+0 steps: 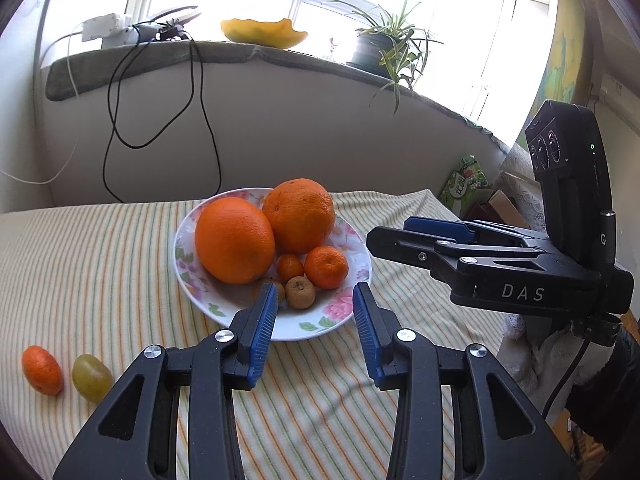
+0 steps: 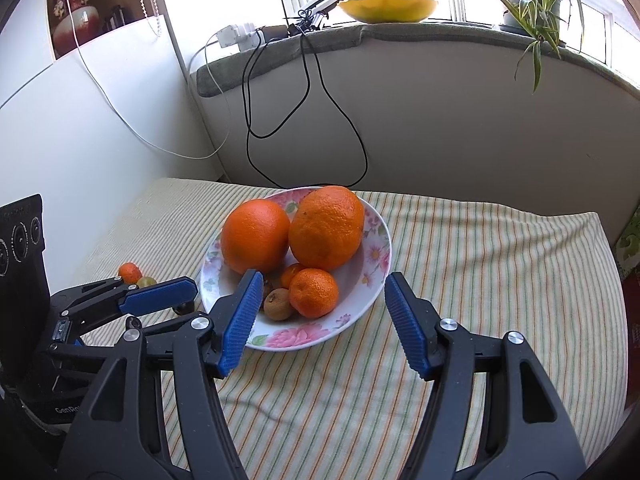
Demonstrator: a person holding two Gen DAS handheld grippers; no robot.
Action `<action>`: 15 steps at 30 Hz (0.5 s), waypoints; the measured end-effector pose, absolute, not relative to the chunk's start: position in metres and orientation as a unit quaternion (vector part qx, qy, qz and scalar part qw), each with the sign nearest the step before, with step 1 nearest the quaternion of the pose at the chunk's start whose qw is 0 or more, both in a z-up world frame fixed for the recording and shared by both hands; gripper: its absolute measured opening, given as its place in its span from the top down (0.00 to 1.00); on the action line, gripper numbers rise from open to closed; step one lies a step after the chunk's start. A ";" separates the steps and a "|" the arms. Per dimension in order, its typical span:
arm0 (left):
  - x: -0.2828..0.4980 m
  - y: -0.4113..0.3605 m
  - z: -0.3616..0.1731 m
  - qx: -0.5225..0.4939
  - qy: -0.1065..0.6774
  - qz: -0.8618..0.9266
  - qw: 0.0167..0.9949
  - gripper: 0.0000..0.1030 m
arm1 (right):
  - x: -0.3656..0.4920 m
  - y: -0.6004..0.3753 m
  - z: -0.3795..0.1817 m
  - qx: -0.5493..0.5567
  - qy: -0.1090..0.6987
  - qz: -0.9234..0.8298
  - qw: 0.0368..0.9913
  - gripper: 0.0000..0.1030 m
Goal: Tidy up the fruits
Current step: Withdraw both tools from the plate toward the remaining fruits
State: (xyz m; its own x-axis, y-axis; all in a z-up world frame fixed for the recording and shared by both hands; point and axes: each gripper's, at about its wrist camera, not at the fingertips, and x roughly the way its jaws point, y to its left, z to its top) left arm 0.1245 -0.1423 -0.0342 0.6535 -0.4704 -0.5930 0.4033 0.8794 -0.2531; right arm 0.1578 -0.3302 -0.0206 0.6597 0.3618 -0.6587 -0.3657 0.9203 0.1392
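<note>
A floral plate [image 1: 320,330] [image 2: 296,340] on the striped cloth holds two large oranges [image 1: 234,240] [image 1: 298,216], a mandarin [image 1: 326,267] [image 2: 314,292], a tiny orange fruit [image 1: 290,268] and a brown wrinkled fruit [image 1: 300,292] [image 2: 278,304]. Left of the plate, a small orange fruit [image 1: 42,370] [image 2: 130,273] and a green grape [image 1: 92,378] [image 2: 147,281] lie on the cloth. My left gripper [image 1: 316,300] [image 2: 188,298] hovers at the plate's near rim, open and empty. My right gripper [image 2: 322,292] [image 1: 390,232] is over the plate's near right side, jaws wide apart, holding nothing.
The striped cloth [image 1: 100,260] covers a table against a wall. Black and white cables [image 1: 160,120] hang from the sill above. A yellow bowl [image 1: 264,34] and a potted plant [image 1: 380,48] stand on that sill. A green package [image 1: 466,184] sits beyond the table's right edge.
</note>
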 end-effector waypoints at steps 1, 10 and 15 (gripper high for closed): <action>0.123 -0.140 -0.033 -0.051 0.338 -0.238 0.909 0.63 | 0.157 -0.329 -0.021 -0.004 0.362 0.202 0.910 0.36; 0.112 -0.115 -0.029 -0.057 0.330 -0.220 0.916 0.63 | 0.143 -0.311 -0.021 -0.015 0.364 0.213 0.907 0.36; 0.106 -0.091 -0.031 -0.055 0.328 -0.196 0.922 0.63 | 0.133 -0.297 -0.019 -0.022 0.362 0.227 0.904 0.36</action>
